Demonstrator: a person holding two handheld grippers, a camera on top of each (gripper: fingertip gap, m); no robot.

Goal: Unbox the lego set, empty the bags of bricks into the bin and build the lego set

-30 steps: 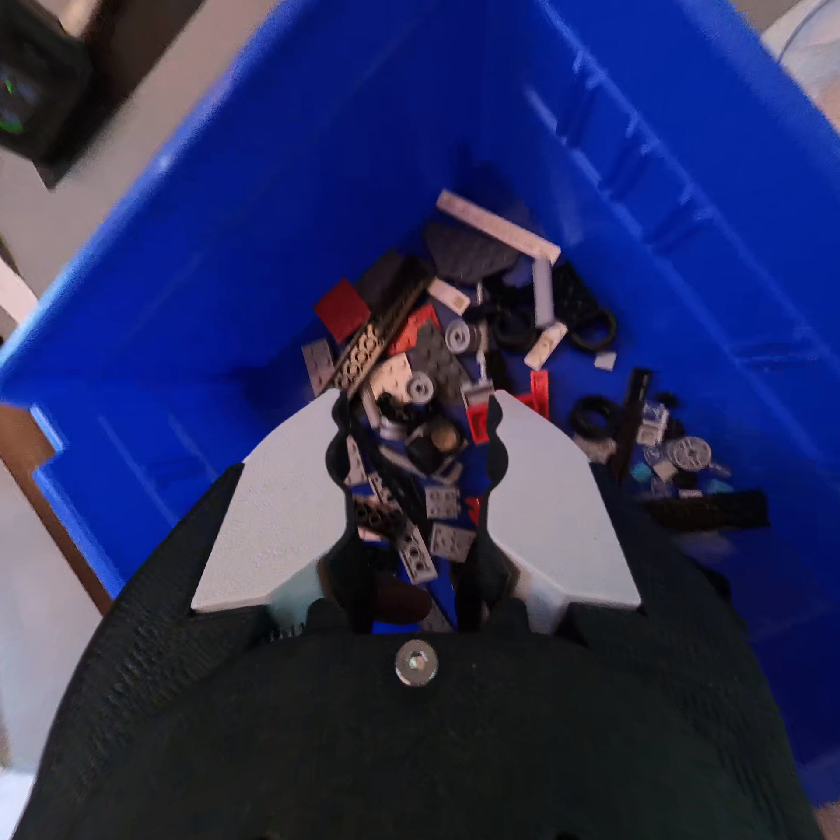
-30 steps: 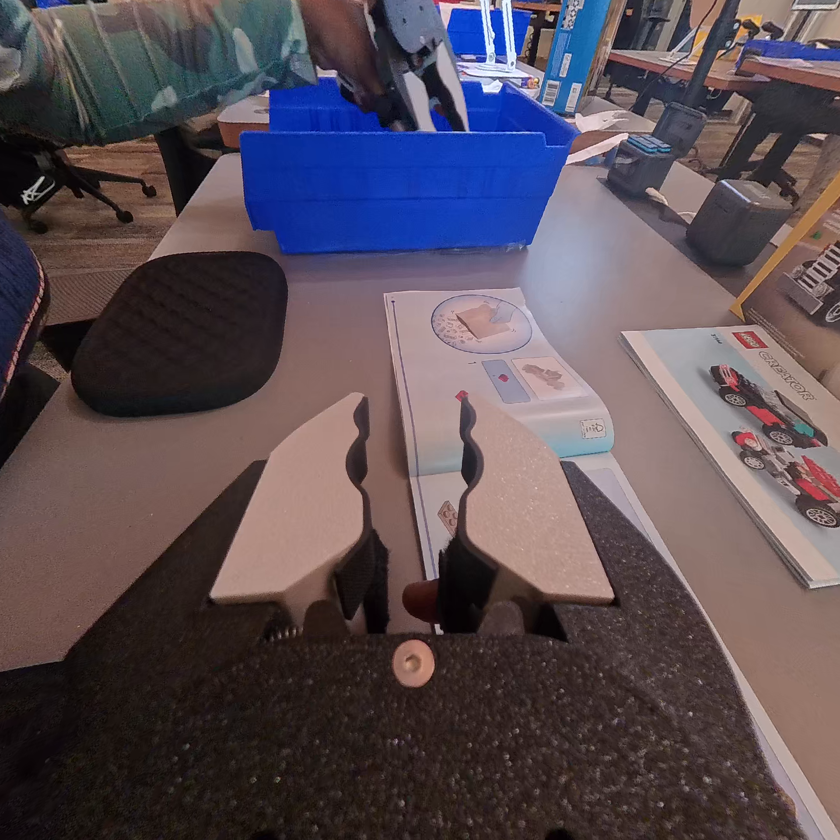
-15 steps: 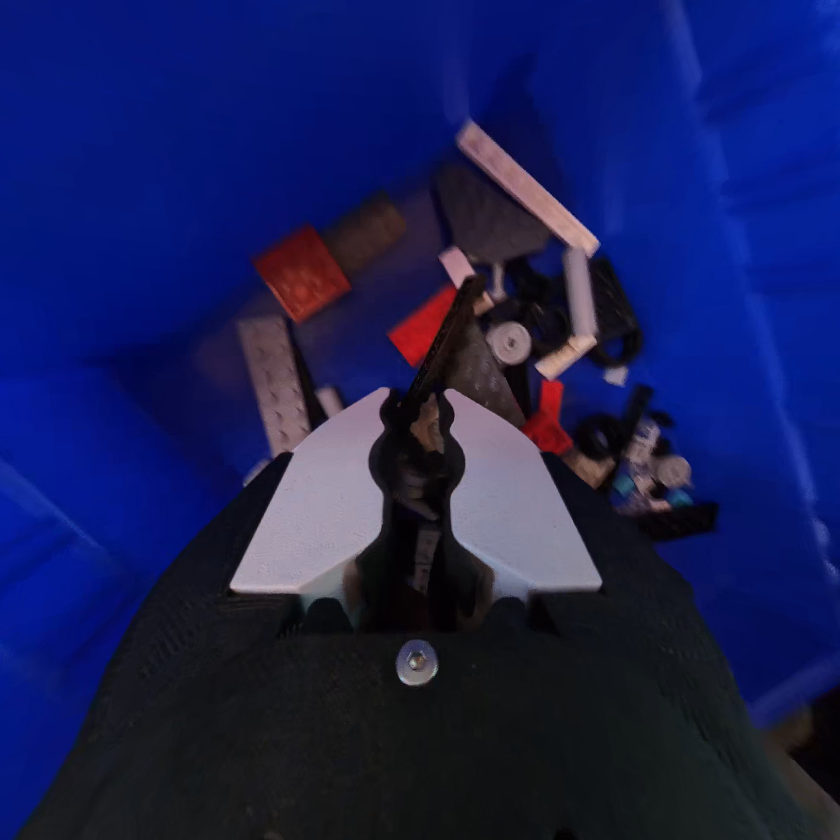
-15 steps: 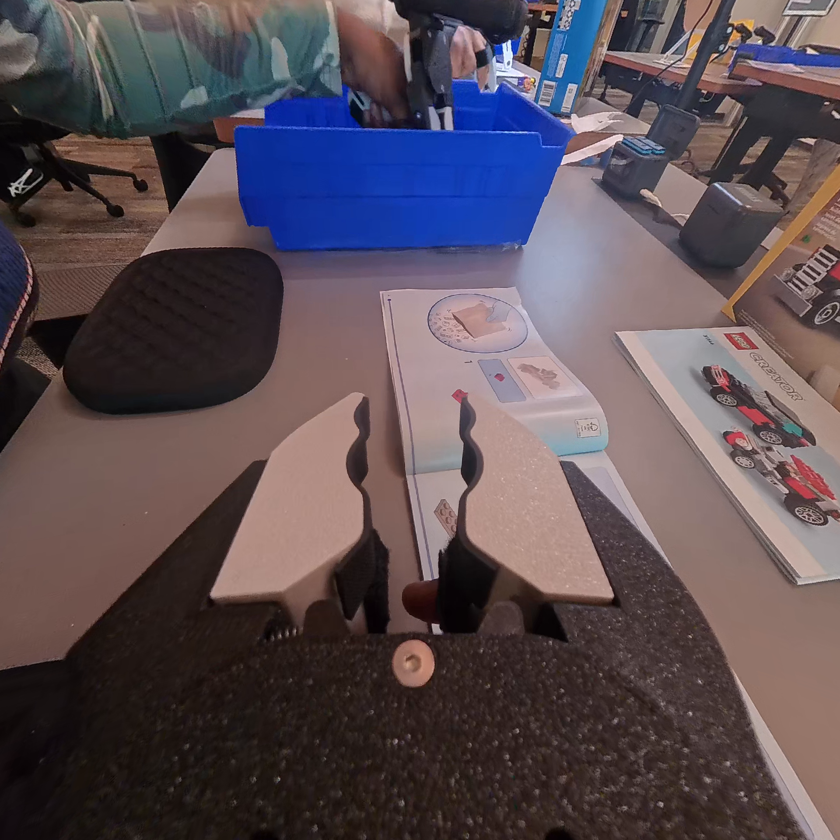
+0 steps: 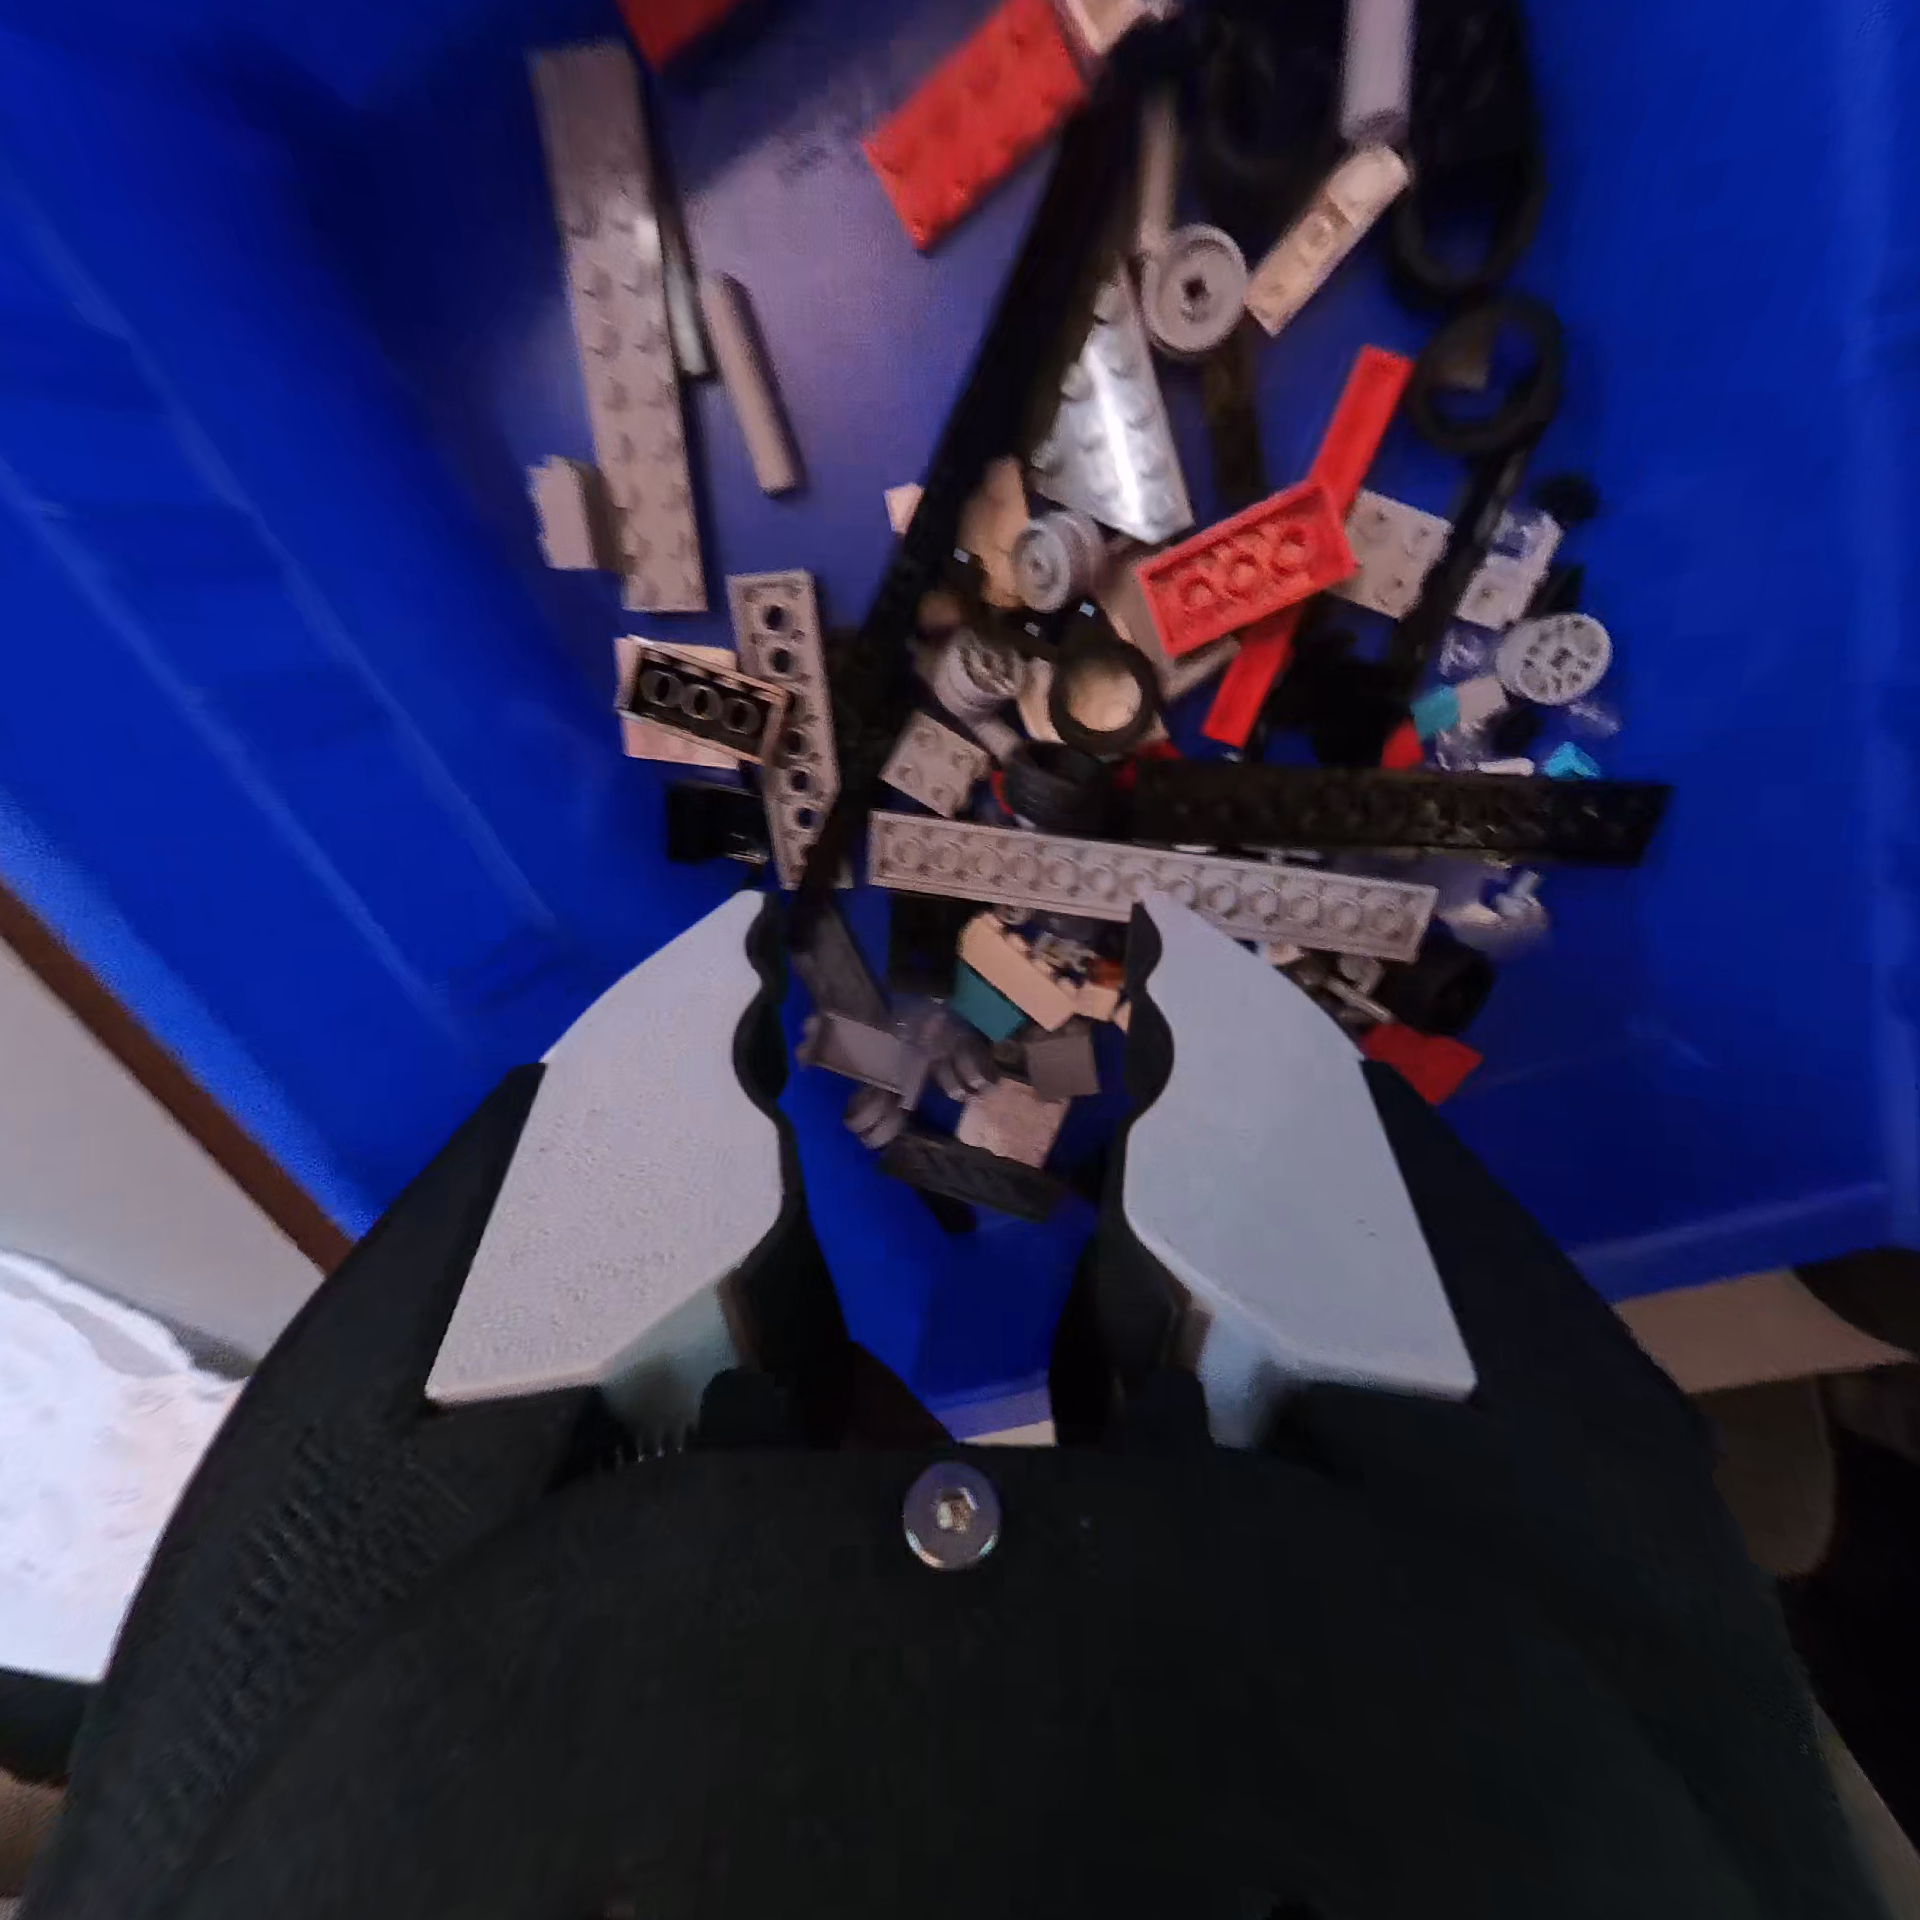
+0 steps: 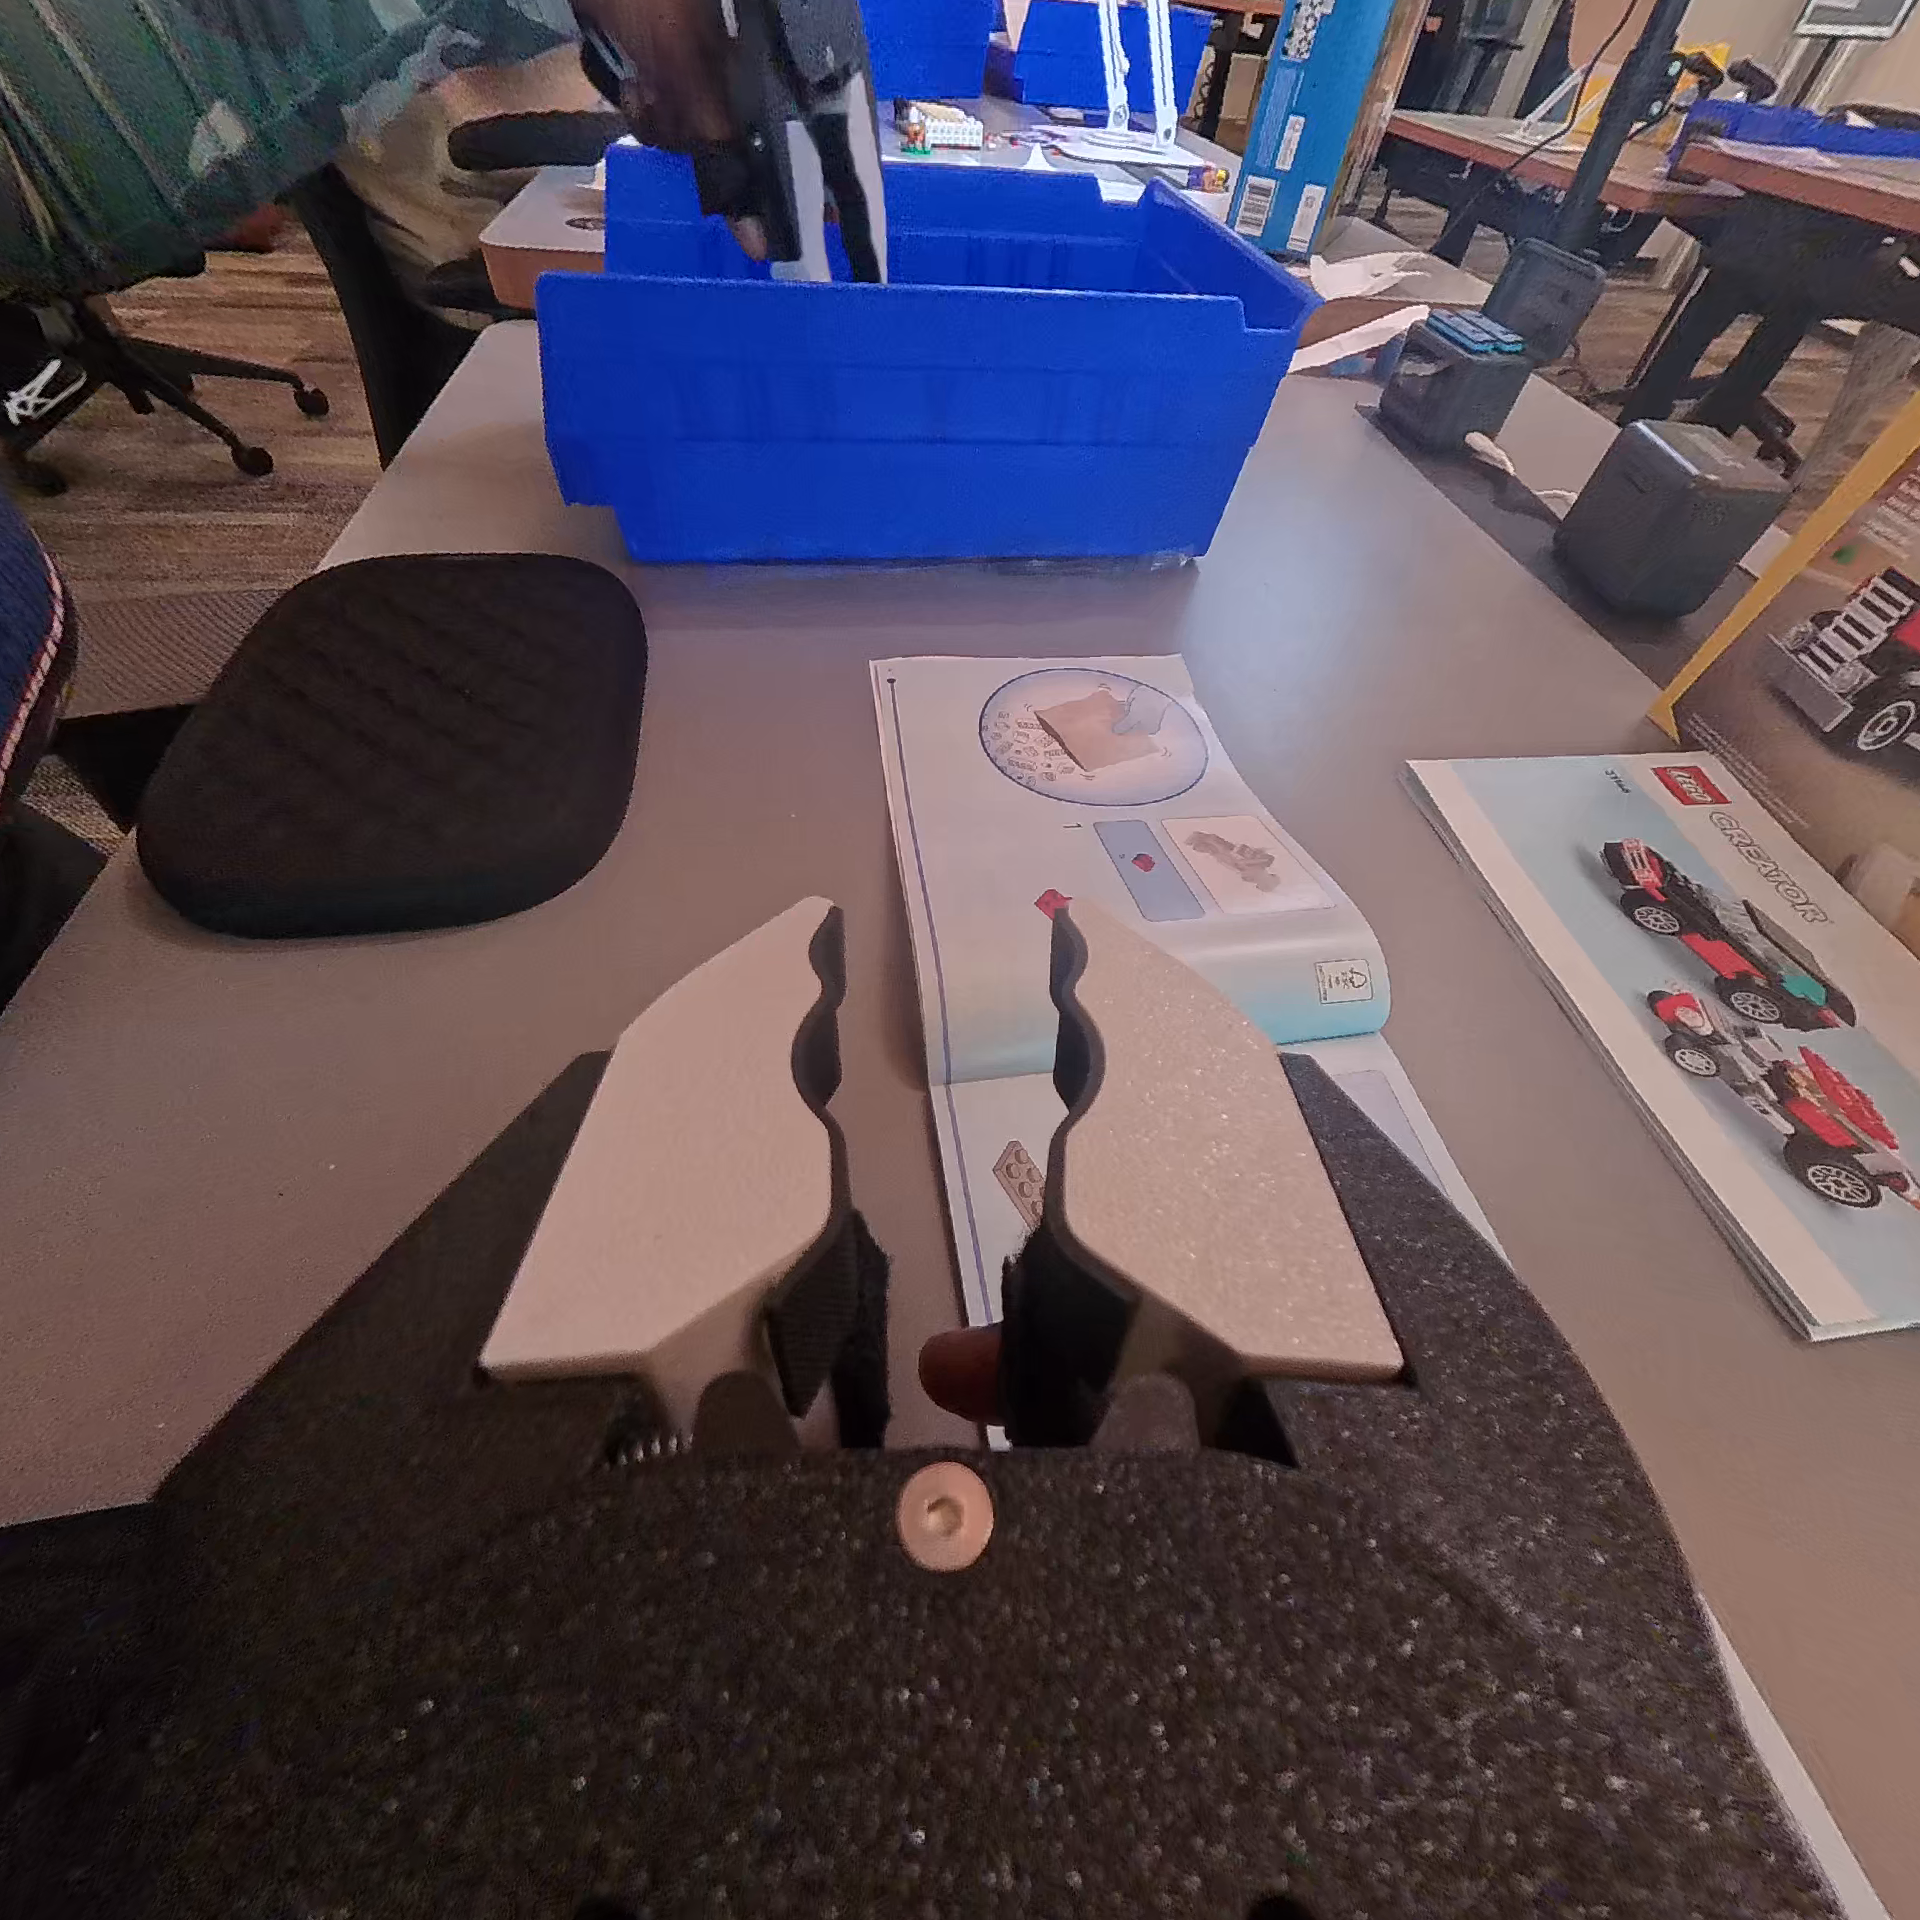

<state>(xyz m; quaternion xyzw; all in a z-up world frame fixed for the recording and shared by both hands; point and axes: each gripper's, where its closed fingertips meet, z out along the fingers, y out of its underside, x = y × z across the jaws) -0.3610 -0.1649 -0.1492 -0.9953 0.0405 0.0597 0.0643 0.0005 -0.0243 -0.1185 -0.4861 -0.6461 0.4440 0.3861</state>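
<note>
The blue bin [image 5: 312,520] holds a loose pile of lego bricks [image 5: 1143,644] in grey, black and red. My left gripper [image 5: 951,914] is inside the bin, open, just above the near end of the pile. A long black plate [image 5: 966,447] leans across the pile, its lower end next to my left fingertip [image 5: 727,935]. A long grey plate [image 5: 1143,868] lies crosswise just past the tips. My right gripper [image 6: 943,920] is open and empty, low over the open instruction booklet [image 6: 1091,831]. The right wrist view shows the bin [image 6: 914,416] at the far side of the table with the left gripper [image 6: 821,208] in it.
A black quilted pad [image 6: 395,738] lies on the grey table [image 6: 727,644] to the left. A second booklet [image 6: 1714,1018] and the set's box [image 6: 1849,665] are at the right. Two dark grey devices [image 6: 1662,520] stand at the far right. A person's sleeve [image 6: 208,104] reaches in from the upper left.
My left gripper dipped into the pile and nearly closed around the long black plate, and is now wide open again with the bricks shifted. My right gripper has barely moved.
</note>
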